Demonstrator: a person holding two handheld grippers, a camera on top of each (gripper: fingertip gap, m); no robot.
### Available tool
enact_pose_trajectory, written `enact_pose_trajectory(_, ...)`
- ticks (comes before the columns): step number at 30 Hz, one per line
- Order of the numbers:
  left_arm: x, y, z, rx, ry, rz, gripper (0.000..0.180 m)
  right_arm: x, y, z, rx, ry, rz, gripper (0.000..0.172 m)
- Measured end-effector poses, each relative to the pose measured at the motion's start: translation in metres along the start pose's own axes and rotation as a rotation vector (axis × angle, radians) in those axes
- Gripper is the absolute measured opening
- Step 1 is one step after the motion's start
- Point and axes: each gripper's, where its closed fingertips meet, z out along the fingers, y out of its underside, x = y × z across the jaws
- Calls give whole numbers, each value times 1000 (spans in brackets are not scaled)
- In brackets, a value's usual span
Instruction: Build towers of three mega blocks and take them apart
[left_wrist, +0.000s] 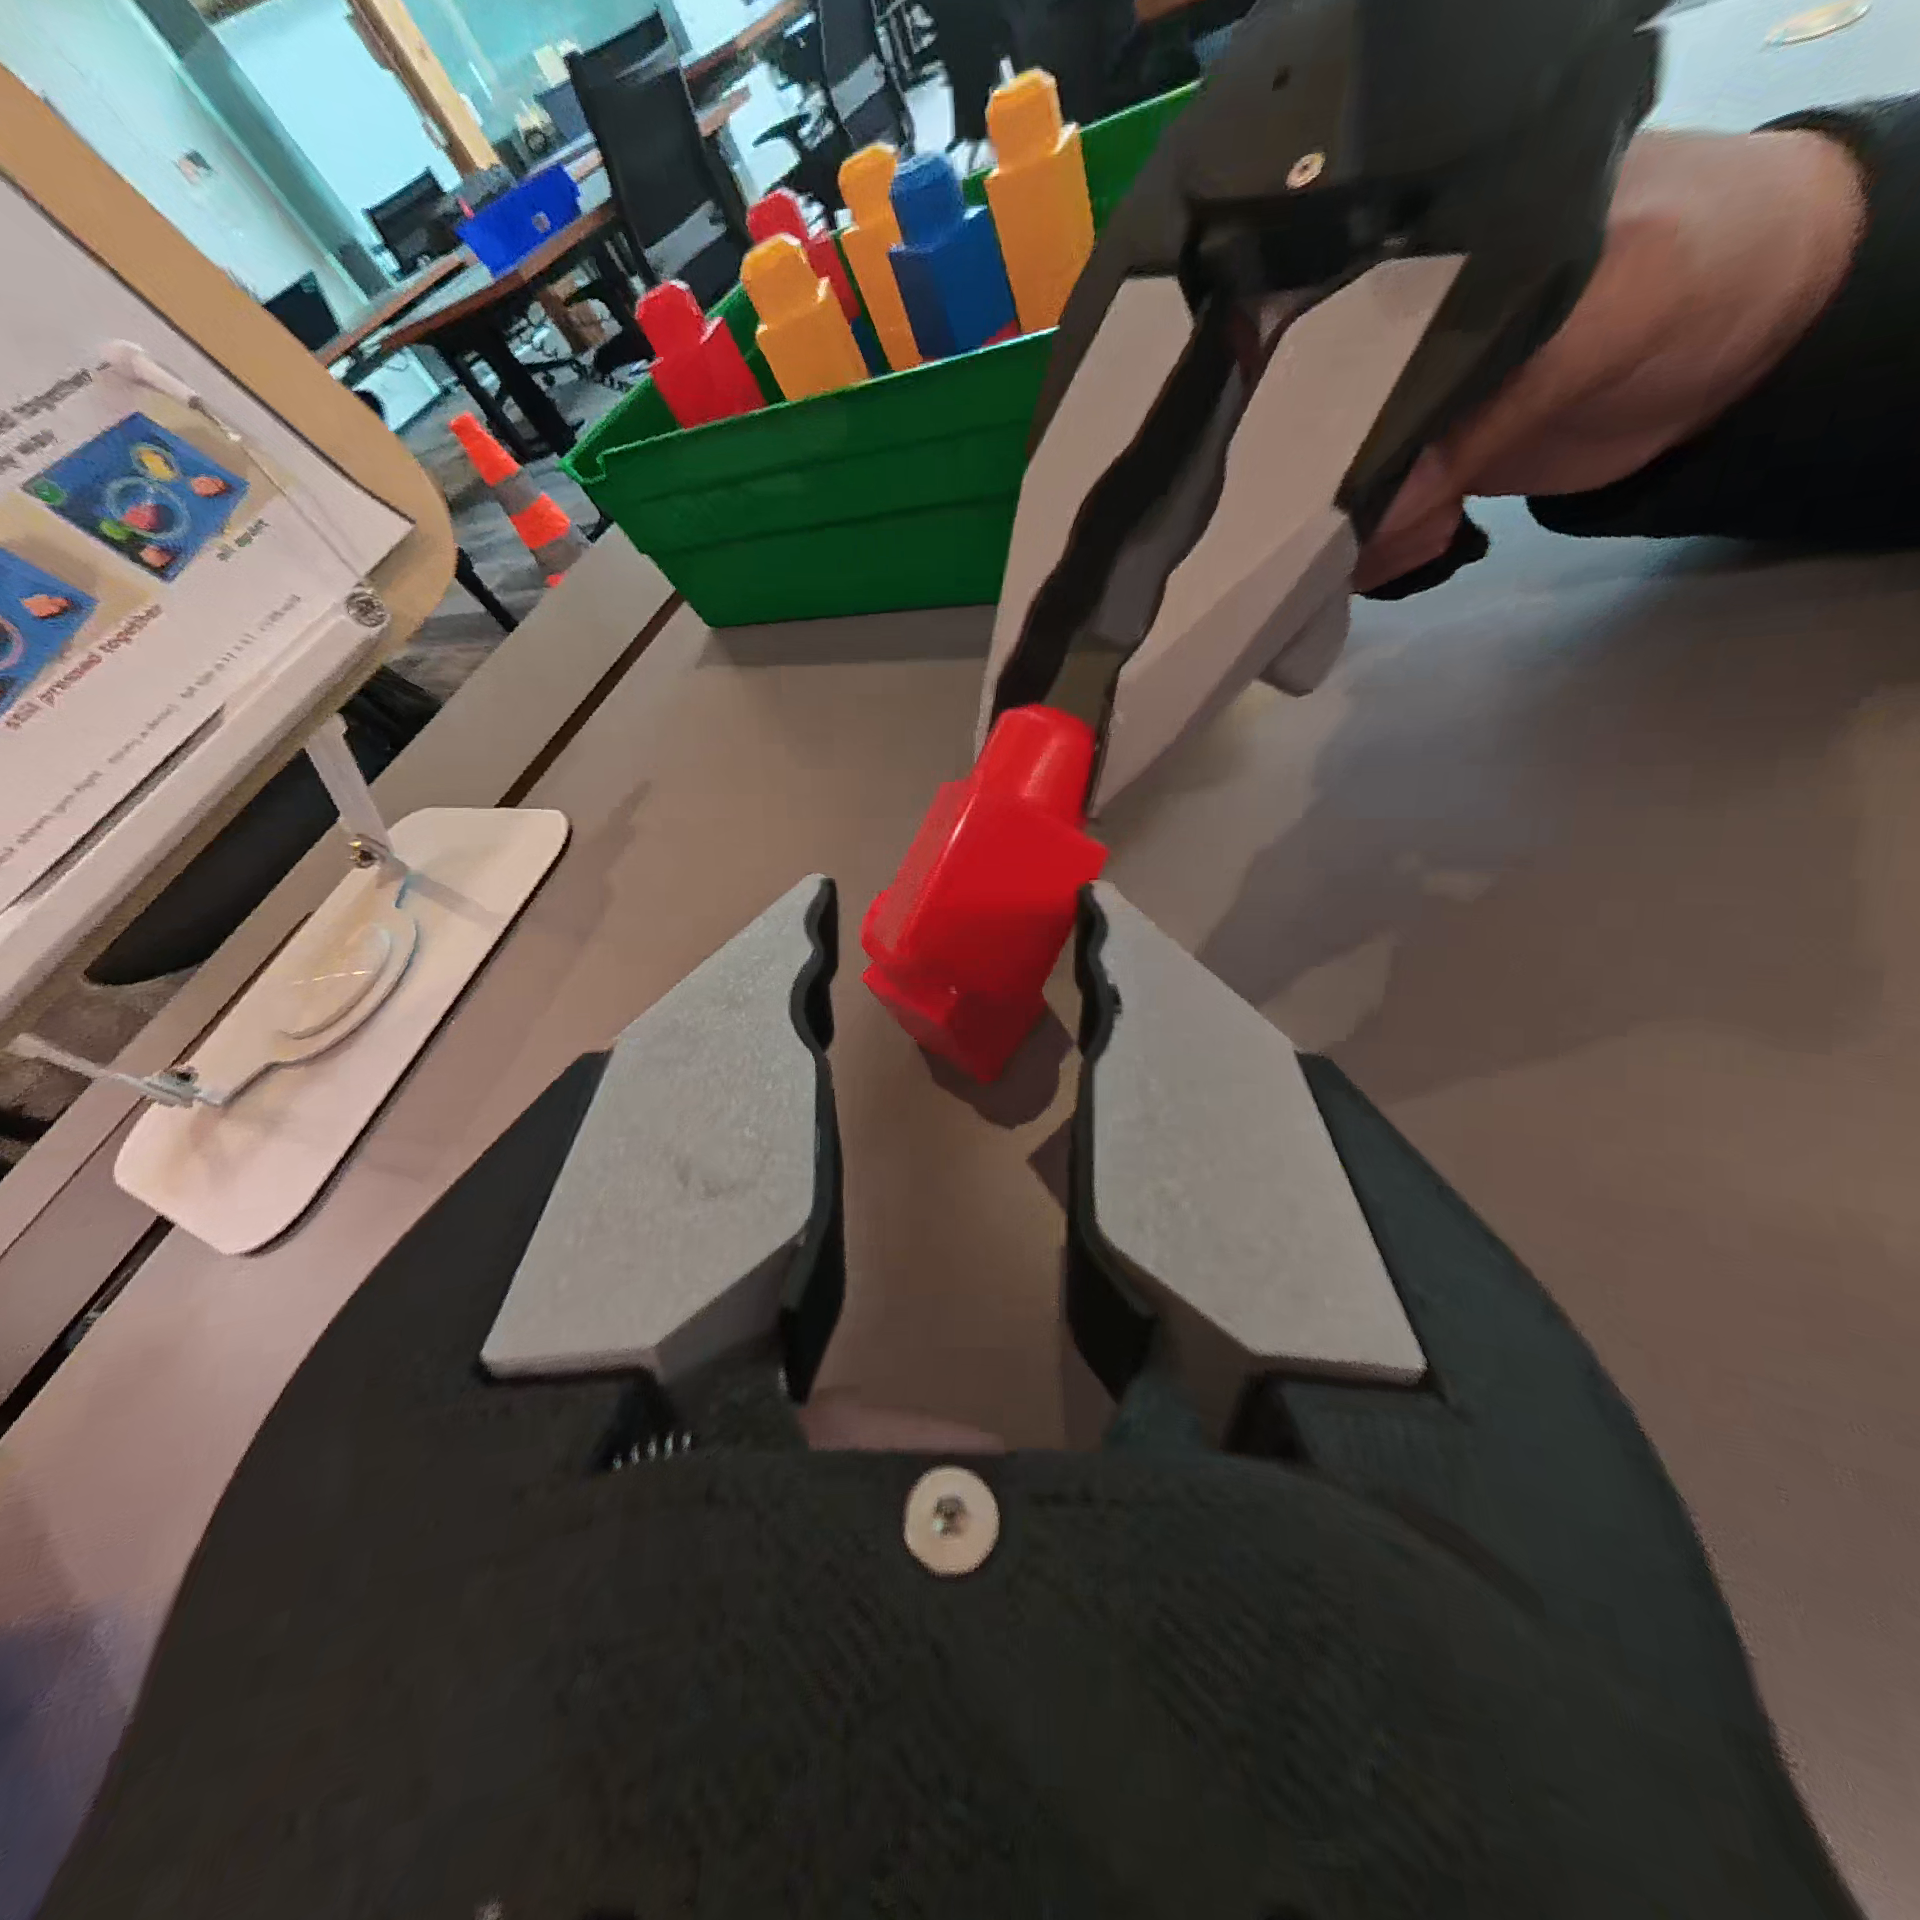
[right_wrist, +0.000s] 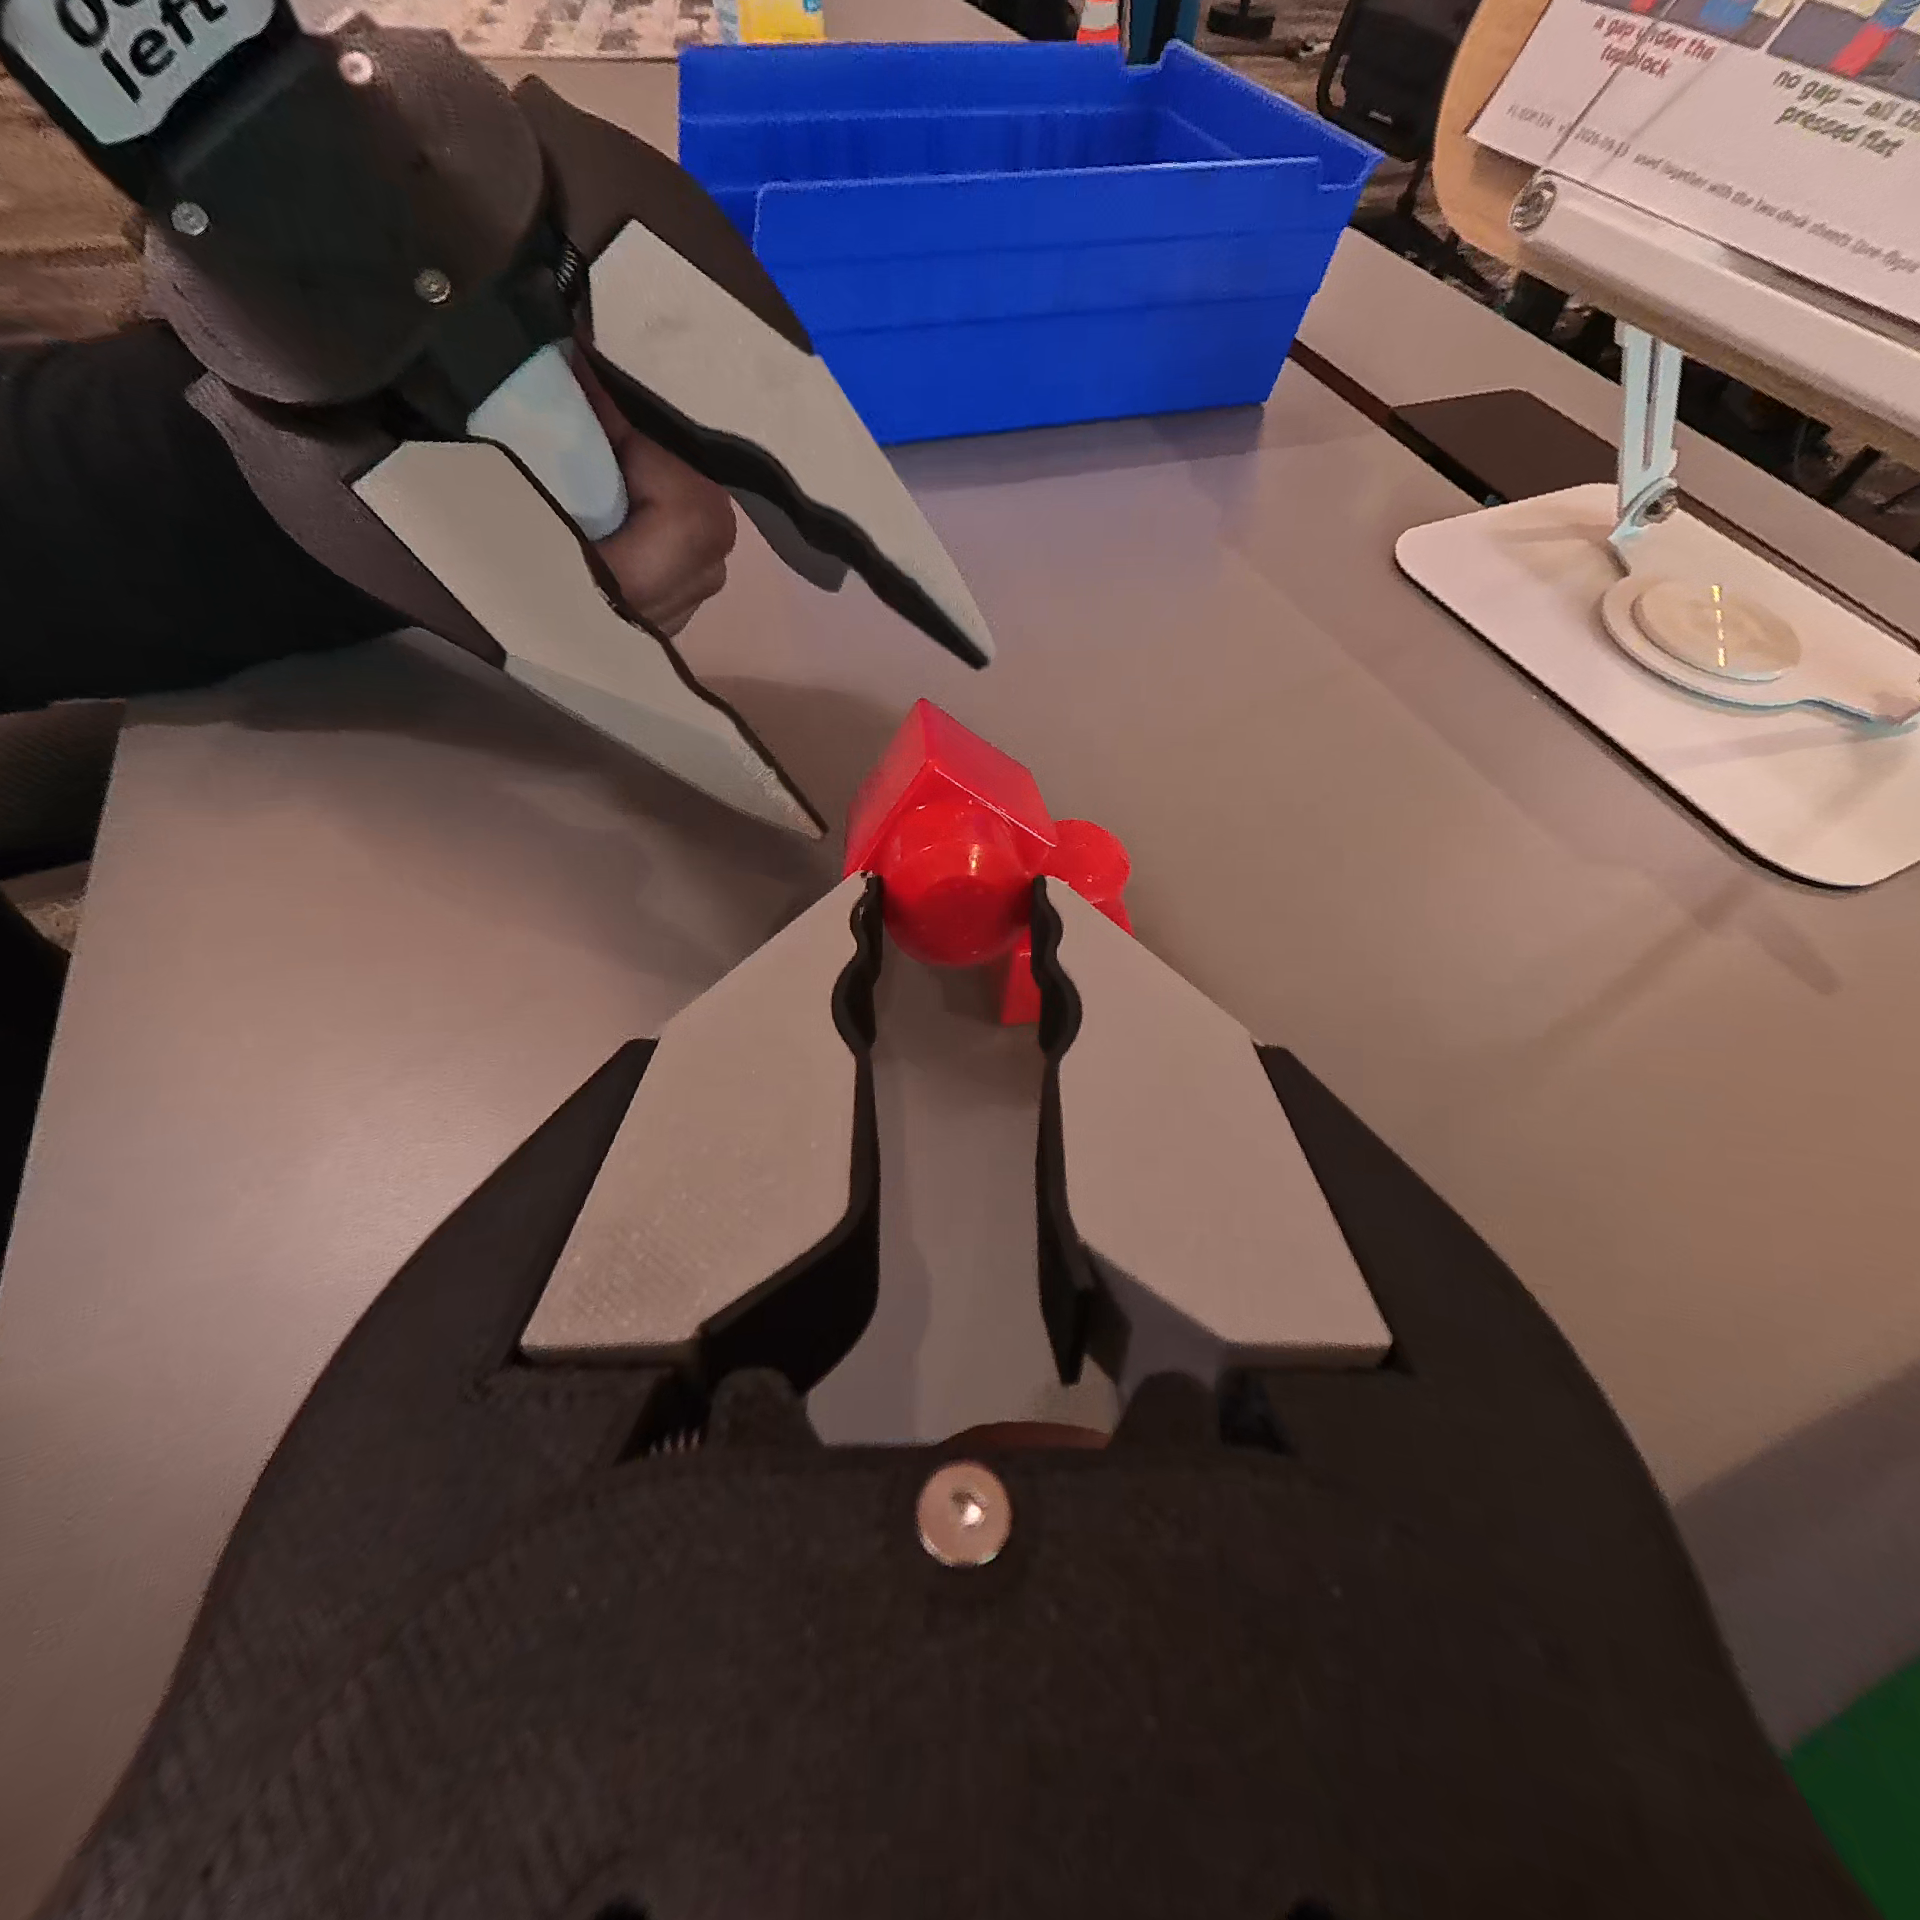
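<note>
A red block (right_wrist: 940, 831) is clamped by its stud in the right gripper (right_wrist: 954, 914), tilted above the counter (right_wrist: 1299, 727); the left gripper (left_wrist: 954, 956) is spread wide, holding nothing.

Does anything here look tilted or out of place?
Yes. The red block leans over instead of standing upright on the table. The right gripper clamps its round stud; the left gripper is open beside it.

Red mega block (left_wrist: 982, 914), tilted, stud pinched above the grey table; more blocks (left_wrist: 904, 270) upright in a green bin (left_wrist: 831, 499).
</note>
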Motion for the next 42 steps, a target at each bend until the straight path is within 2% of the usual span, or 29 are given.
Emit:
enact_pose_trajectory(8, 17, 26, 17, -138, 15, 92, 42, -13, -5, 4, 34, -88, 58, 25)
enact_pose_trajectory(10, 20, 28, 21, -148, 16, 77, 34, -15, -7, 3, 46, -97, 70, 25)
enact_pose_trajectory(18, 30, 33, 27, -150, 105, -61, 34, -19, -7, 8, 64, -120, 101, 26)
enact_pose_trajectory(27, 32, 32, 26, -141, 124, -78, 34, -22, -10, 8, 92, -121, 70, 26)
enact_pose_trajectory(31, 40, 25, 24, -106, 185, -129, 34, -27, -9, 11, 83, -120, 12, 28)
enact_pose_trajectory(38, 52, -10, 6, 79, 368, -290, 34, -45, -36, -7, 231, -185, -86, 35)
enact_pose_trajectory(42, 63, -20, -4, 134, 479, -329, 34, -58, -36, -12, 243, -290, -63, 32)
